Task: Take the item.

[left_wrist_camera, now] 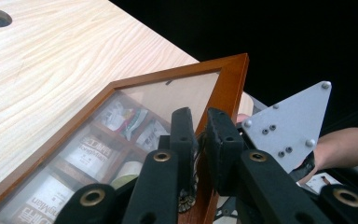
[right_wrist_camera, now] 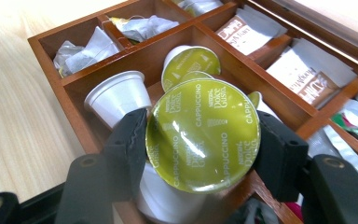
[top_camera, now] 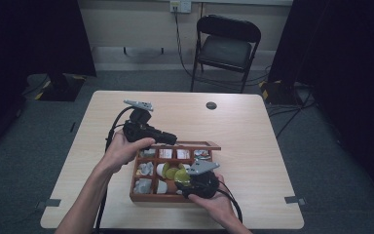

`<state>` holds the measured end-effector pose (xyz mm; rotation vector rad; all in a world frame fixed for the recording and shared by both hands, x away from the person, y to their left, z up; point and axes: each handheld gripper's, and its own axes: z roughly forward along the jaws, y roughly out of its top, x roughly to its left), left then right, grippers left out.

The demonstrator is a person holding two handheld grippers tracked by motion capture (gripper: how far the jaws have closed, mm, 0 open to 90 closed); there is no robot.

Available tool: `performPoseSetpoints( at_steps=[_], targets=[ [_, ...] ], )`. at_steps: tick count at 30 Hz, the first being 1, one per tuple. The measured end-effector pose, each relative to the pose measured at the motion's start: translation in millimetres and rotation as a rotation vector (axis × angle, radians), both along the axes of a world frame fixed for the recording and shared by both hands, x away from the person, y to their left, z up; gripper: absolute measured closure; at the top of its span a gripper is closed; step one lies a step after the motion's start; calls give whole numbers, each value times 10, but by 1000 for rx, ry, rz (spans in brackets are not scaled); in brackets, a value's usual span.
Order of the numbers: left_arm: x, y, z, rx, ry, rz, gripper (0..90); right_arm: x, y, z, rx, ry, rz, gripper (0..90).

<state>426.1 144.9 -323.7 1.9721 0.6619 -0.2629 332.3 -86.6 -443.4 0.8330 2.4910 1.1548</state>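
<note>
1. The left tongs (left_wrist_camera: 200, 140) are clamped on the free edge of the glass lid (left_wrist_camera: 177, 93) of the wooden box (top_camera: 141, 197) and hold it raised. The grip sits on a thin strip of frame, so a small twist of the left hand (top_camera: 121, 151) could let the lid slide out and drop. It would then fall onto the other gripper working below it.

2. The lid stands only part way up over the back row of tea bags (right_wrist_camera: 303, 81). If the left hand sags, the lid closes the gap that the pod has to pass through.

3. The right tongs (right_wrist_camera: 200, 144) are closed on a green-topped coffee pod (right_wrist_camera: 203, 133), holding it by the rim of its foil top, just above the middle compartment of the box. The pads meet a thin round edge, so the hold looks shallow. A knock or a quick turn could flip the pod out.

4. Other pods (right_wrist_camera: 119, 95) lie loose right under the held one, touching or nearly so. Lifting at a slant could drag one along or tip it over the divider (right_wrist_camera: 242, 74) into the tea bags.

5. A harder squeeze could dent the soft cup or burst the foil and spill coffee powder into the box.

6. The box stands near the front edge of the table (top_camera: 253, 126). A pull toward the person with the right hand (top_camera: 214, 202), while the lid is held, could drag it off.
</note>
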Motion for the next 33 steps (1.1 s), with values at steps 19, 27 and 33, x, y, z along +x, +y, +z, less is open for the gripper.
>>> performPoseSetpoints(
  at_steps=[19, 27, 33],
  targets=[
    [9, 6, -2, -4, 7, -2, 817, -45, -377, 120, 77, -15, -67, 402],
    [1, 2, -12, -3, 10, -6, 817, 7, -591, 235, 105, -35, -96, 402],
    [5, 5, -9, -6, 10, -3, 816, 24, -712, 183, 101, -30, -125, 402]
  ],
)
